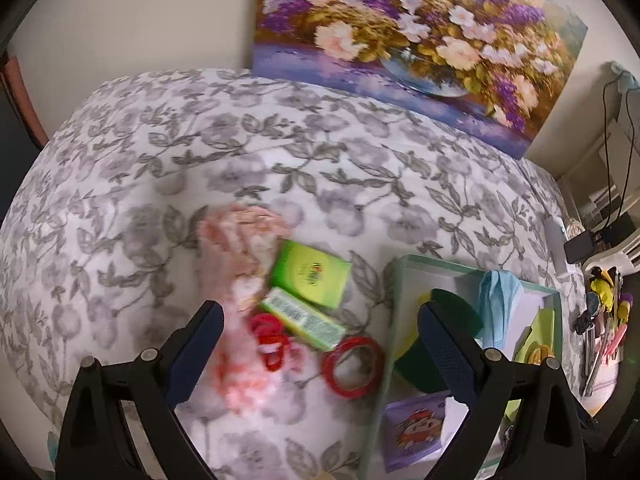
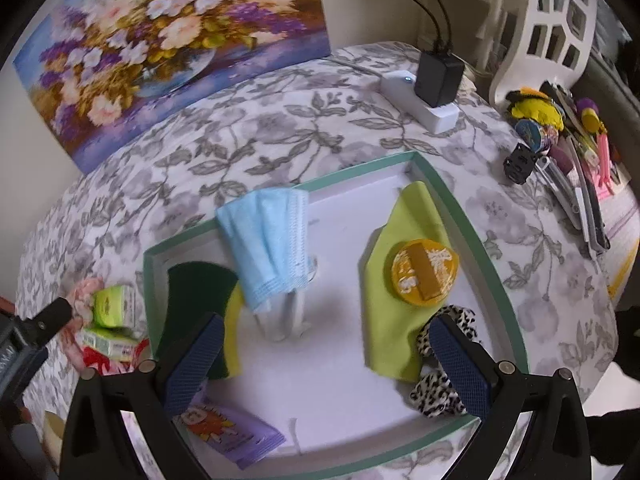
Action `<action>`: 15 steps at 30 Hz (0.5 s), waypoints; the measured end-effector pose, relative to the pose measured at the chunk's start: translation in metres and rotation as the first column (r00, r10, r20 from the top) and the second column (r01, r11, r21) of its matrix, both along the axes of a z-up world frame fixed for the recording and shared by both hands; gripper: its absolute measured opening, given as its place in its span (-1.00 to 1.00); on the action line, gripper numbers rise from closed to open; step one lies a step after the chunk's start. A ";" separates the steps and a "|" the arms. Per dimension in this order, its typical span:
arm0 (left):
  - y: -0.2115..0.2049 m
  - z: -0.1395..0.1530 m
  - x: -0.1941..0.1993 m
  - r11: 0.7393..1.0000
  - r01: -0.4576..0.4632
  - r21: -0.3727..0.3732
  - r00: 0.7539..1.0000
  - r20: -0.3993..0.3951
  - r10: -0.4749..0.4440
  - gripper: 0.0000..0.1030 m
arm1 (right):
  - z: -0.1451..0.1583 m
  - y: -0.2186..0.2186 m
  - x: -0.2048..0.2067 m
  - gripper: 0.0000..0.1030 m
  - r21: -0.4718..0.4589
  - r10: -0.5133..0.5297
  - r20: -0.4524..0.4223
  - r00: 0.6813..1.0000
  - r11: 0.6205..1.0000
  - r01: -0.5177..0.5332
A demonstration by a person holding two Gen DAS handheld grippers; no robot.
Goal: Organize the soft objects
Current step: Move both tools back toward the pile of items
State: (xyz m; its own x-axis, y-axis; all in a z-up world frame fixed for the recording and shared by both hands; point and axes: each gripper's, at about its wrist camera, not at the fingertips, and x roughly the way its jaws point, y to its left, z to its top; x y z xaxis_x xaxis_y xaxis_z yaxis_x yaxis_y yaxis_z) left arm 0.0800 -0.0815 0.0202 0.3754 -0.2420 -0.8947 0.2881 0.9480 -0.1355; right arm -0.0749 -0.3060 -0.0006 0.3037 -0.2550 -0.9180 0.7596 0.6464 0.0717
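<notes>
My left gripper [image 1: 320, 346] is open above the floral cover, and nothing is pressed between its pads. Below it lie a pink fluffy item [image 1: 236, 248], a red hair tie [image 1: 270, 334], two green boxes [image 1: 310, 278] and a red tape ring [image 1: 352, 366]. My right gripper [image 2: 328, 360] hangs wide open and empty over a green-rimmed white tray [image 2: 460, 204]. The tray holds a blue face mask [image 2: 268, 244], a green-and-yellow sponge [image 2: 196, 288], a lime cloth [image 2: 384, 332] under a yellow round tin [image 2: 424, 276], a leopard scrunchie [image 2: 436, 396] and a purple packet [image 2: 228, 436].
A flower painting [image 1: 420, 40] leans on the wall behind the bed cover [image 1: 240, 140]. A white power strip with a black charger [image 2: 436, 76] lies beyond the tray. Pens, clips and small clutter [image 2: 560, 152] sit at the right, by a white basket [image 2: 552, 20].
</notes>
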 end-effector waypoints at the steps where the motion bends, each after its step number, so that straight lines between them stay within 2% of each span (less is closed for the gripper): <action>1: 0.006 0.002 0.000 1.000 -0.008 -0.002 1.000 0.003 0.008 0.90 | 0.001 0.004 0.001 1.00 -0.007 0.007 -0.004 1.000 1.000 -0.007; 15: 0.101 0.013 0.008 0.989 -0.141 -0.034 0.990 0.004 0.141 0.90 | 0.022 0.089 0.022 1.00 -0.077 0.145 0.006 0.989 0.987 -0.144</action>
